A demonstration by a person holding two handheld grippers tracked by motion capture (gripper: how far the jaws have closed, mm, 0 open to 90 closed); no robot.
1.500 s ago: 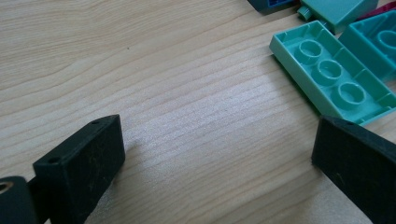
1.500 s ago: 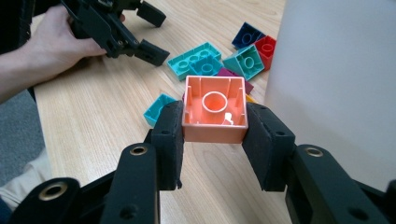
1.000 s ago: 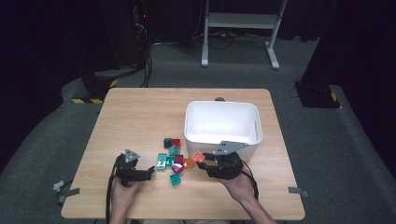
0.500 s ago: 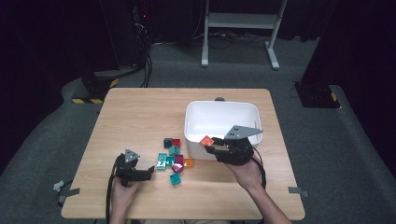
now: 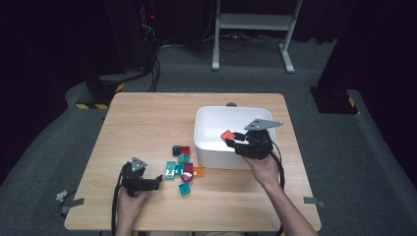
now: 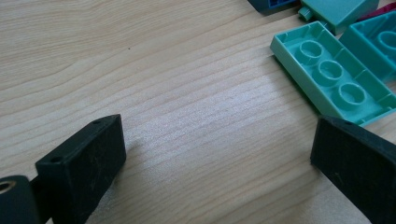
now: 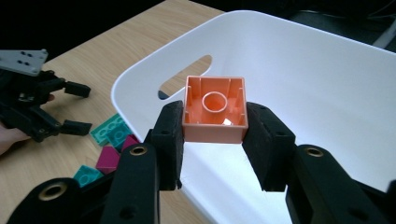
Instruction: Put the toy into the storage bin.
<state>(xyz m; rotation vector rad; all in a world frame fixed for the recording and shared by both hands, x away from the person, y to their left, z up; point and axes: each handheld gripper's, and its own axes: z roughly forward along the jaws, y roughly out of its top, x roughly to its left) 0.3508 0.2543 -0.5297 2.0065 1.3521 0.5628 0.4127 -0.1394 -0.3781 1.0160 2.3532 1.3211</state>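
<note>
Right gripper [image 5: 235,142] clamps an orange brick [image 5: 227,135] over the near rim of the white bin [image 5: 216,157]; step looks like carry-to-drop. Next: nudge toward 12 o'clock past the rim, then release. Left gripper [image 5: 157,179] sits open on the table at 7 o'clock, loose bricks [image 5: 183,167] just past it.
Left gripper view: jaws wide, nothing between, teal brick [image 6: 334,74] at 2 o'clock.
Right gripper view: brick [image 7: 215,109] pinched underside up, bin [image 7: 327,93] wall directly ahead. Nothing blocks the drop.

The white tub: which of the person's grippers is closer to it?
Right. The right gripper holds an orange brick over the white tub; the left gripper rests on the table, beyond the loose bricks.
</note>
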